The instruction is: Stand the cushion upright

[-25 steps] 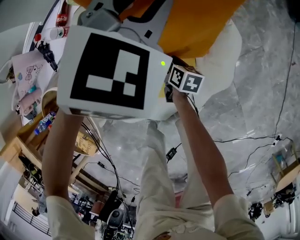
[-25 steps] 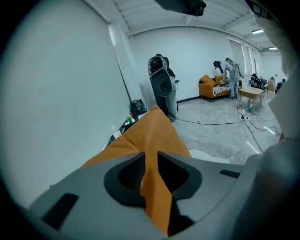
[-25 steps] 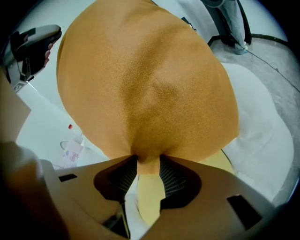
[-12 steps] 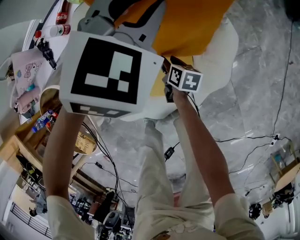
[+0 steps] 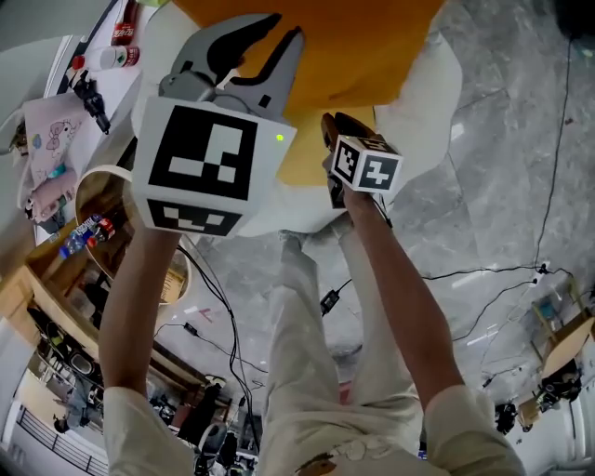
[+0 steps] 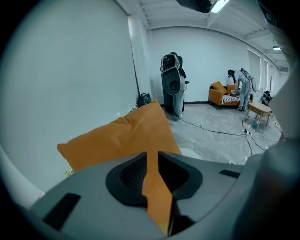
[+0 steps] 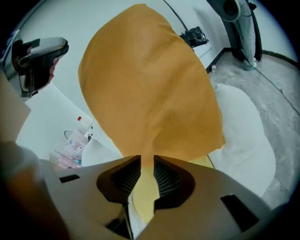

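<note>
The orange cushion [image 5: 353, 46] fills the top of the head view and rests against a white padded seat [image 5: 429, 98]. My left gripper [image 5: 284, 28] reaches up from the left. In the left gripper view its jaws [image 6: 151, 158] are shut on a corner of the cushion [image 6: 122, 133]. My right gripper [image 5: 329, 123] sits at the cushion's lower edge. Its jaws [image 7: 147, 163] are closing, with the cushion's [image 7: 150, 89] bottom fold pinched between the pads. The cushion rises tilted above both grippers.
A white table [image 5: 98, 88] at the left holds bottles and a pink pouch [image 5: 45, 139]. Cables [image 5: 483, 277] run over the grey marble floor. Far off stand a tall grey machine [image 6: 172, 84], an orange sofa [image 6: 220, 93] and a person [image 6: 244, 86].
My left gripper has moved away toward the cushion, so its marker cube looks smaller and its fingers now show. The cushion has shifted up and left. The right gripper rose a little.
</note>
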Available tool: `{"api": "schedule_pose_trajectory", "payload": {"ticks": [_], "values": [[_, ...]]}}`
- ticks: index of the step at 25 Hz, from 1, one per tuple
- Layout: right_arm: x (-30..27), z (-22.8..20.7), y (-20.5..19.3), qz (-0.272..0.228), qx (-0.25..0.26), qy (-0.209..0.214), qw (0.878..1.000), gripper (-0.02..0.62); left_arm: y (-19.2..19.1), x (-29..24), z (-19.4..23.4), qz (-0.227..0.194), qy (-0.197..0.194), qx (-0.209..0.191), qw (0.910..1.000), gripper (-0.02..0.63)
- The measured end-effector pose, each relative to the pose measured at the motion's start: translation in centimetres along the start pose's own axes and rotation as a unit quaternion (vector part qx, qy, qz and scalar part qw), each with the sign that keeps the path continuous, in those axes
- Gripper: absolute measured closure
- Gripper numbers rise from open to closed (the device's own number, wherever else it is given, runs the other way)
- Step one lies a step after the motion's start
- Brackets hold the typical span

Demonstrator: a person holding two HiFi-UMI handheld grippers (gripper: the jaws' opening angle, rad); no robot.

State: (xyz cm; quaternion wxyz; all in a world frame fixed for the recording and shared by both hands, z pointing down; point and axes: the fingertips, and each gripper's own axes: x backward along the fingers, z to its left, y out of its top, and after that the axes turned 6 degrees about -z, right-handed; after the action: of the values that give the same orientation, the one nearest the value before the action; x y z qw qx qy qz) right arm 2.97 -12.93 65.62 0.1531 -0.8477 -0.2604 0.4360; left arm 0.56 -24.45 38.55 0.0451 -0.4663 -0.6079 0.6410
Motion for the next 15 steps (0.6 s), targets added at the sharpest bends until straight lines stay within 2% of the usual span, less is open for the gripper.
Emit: {"api": "schedule_pose_trajectory", "payload": {"ticks": [5, 7, 9, 15], "values": [[2.4, 0.7, 1.5, -0.015, 0.03, 0.004, 0.999, 0.531, -0.5, 1.5, -1.5, 0.008, 0.001, 0.016, 0.9998, 0.532], [3.4, 1.3, 2.3, -0.022, 0.043, 0.008, 0.999, 0.537, -0.5, 2.4, -1.6, 0.004, 0.014, 0.024, 0.9996, 0.565], [4.5, 2.0, 3.0, -0.027, 0.049, 0.013, 0.998, 0.541, -0.8, 3.4, -1.5, 0.005, 0.028, 0.039, 0.9988, 0.601], [9.2, 4.9, 6.0, -0.05, 0.084, 0.023, 0.995, 0.541, -1.5, 6.2, -2.5, 0.014, 0.035, 0.091, 0.9951, 0.601]]}}
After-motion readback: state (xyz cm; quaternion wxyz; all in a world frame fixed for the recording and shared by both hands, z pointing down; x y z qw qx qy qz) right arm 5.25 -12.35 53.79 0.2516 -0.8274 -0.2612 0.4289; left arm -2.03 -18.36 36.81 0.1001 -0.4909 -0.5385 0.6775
